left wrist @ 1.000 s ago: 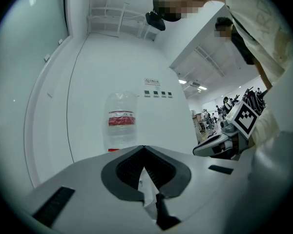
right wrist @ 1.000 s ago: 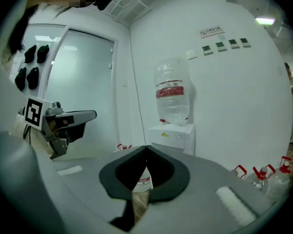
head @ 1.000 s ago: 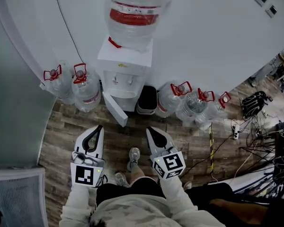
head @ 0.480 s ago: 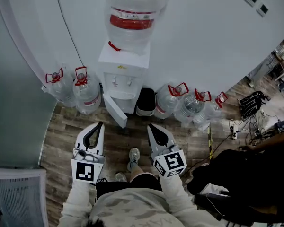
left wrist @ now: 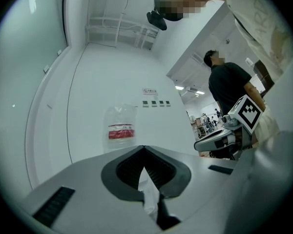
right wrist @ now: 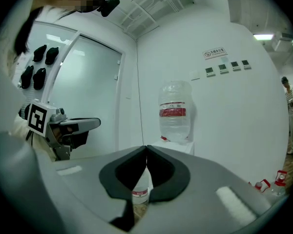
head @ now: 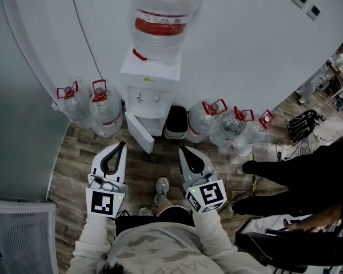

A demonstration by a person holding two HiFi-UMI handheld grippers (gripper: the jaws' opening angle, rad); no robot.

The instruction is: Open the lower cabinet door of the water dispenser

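Note:
The white water dispenser (head: 150,90) stands against the wall with a big clear bottle (head: 163,21) on top. Its lower cabinet door (head: 139,132) hangs swung out to the left, leaving the cabinet open. My left gripper (head: 122,145) and right gripper (head: 182,149) are held side by side in front of me, a step back from the dispenser, pointing at it. Both are shut with nothing between the jaws. The left gripper view has its tips (left wrist: 144,147) meeting below the bottle (left wrist: 120,126); in the right gripper view the tips (right wrist: 146,147) meet left of the bottle (right wrist: 175,112).
Spare water bottles (head: 106,110) stand left of the dispenser, and more (head: 204,120) to its right. A black bin (head: 177,120) sits beside it. A person in dark clothes (head: 297,181) stands close on my right. Cables (head: 306,124) lie at the far right, and a glass wall (head: 17,113) runs along the left.
Both grippers have risen a little, still shut. The person in dark clothes has come further into view at the right. The cabinet door has not moved.

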